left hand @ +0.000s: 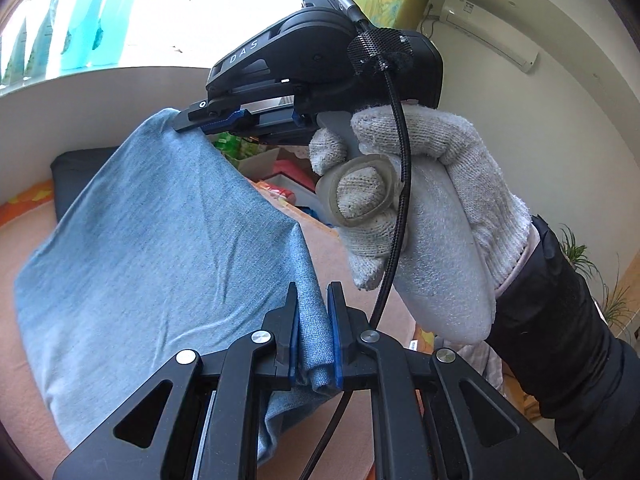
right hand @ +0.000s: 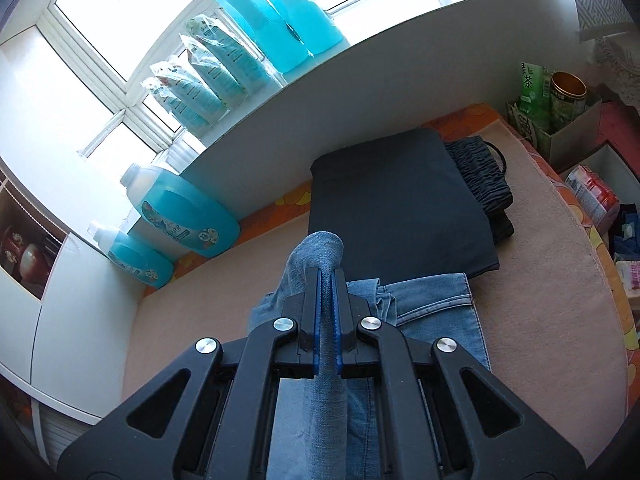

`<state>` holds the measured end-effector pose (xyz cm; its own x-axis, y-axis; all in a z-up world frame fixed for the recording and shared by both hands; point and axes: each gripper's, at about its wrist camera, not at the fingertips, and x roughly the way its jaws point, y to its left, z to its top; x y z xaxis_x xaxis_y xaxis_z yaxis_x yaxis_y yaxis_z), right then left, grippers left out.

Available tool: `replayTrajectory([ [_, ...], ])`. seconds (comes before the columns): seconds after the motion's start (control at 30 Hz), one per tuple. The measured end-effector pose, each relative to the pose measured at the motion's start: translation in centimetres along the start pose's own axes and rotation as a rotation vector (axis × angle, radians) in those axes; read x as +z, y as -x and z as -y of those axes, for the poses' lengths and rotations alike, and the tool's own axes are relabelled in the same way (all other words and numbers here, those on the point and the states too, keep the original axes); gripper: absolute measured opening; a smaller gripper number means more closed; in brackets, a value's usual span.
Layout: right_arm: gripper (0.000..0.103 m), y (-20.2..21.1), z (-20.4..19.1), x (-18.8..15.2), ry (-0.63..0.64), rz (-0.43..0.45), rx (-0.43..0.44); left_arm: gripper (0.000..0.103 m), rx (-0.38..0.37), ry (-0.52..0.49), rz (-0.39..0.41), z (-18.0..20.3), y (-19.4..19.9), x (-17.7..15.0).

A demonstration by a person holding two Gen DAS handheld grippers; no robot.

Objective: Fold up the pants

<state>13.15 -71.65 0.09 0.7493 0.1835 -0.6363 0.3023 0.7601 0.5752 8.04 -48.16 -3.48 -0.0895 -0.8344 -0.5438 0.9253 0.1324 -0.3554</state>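
Observation:
The light blue denim pants (left hand: 160,248) hang lifted between both grippers above a beige surface. My left gripper (left hand: 314,320) is shut on one edge of the denim at the bottom of the left wrist view. My right gripper (left hand: 192,118), held by a white-gloved hand (left hand: 420,208), is shut on the far top edge of the cloth. In the right wrist view, my right gripper (right hand: 327,304) pinches a fold of denim that pokes out past the fingertips, and the rest of the pants (right hand: 432,312) lies on the surface below.
A folded dark garment (right hand: 396,204) and a black pleated one (right hand: 484,176) lie at the far side of the beige mat (right hand: 540,280). Blue detergent bottles (right hand: 184,216) stand along the wall and windowsill. Boxes and tins (right hand: 560,104) crowd the right edge.

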Motion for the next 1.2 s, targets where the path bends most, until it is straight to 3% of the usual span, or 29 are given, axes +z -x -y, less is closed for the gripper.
replayTrajectory([
  [0.4,0.005,-2.6,6.3,0.4,-0.067,-0.035,0.003,0.011,-0.004,-0.005,-0.048,-0.1,-5.1,1.8],
  [0.7,0.001,-3.6,10.2,0.6,-0.098,-0.034,-0.081,0.011,-0.031,0.002,-0.101,0.6,-7.3,1.4],
  [0.77,0.001,-3.4,11.2,0.5,-0.115,-0.032,-0.067,0.011,-0.032,-0.001,-0.101,0.6,-7.3,1.4],
  [0.97,0.001,0.1,11.4,-0.2,-0.099,0.032,-0.076,0.015,-0.032,-0.006,-0.116,-0.4,-7.9,3.1],
  [1.07,0.001,2.6,10.2,-1.2,-0.056,0.063,-0.113,0.026,-0.023,-0.013,-0.139,0.7,-7.9,2.7],
  [1.2,0.002,6.3,8.6,-2.9,-0.036,0.123,-0.120,0.027,-0.015,-0.050,-0.139,1.9,-6.4,2.5],
])
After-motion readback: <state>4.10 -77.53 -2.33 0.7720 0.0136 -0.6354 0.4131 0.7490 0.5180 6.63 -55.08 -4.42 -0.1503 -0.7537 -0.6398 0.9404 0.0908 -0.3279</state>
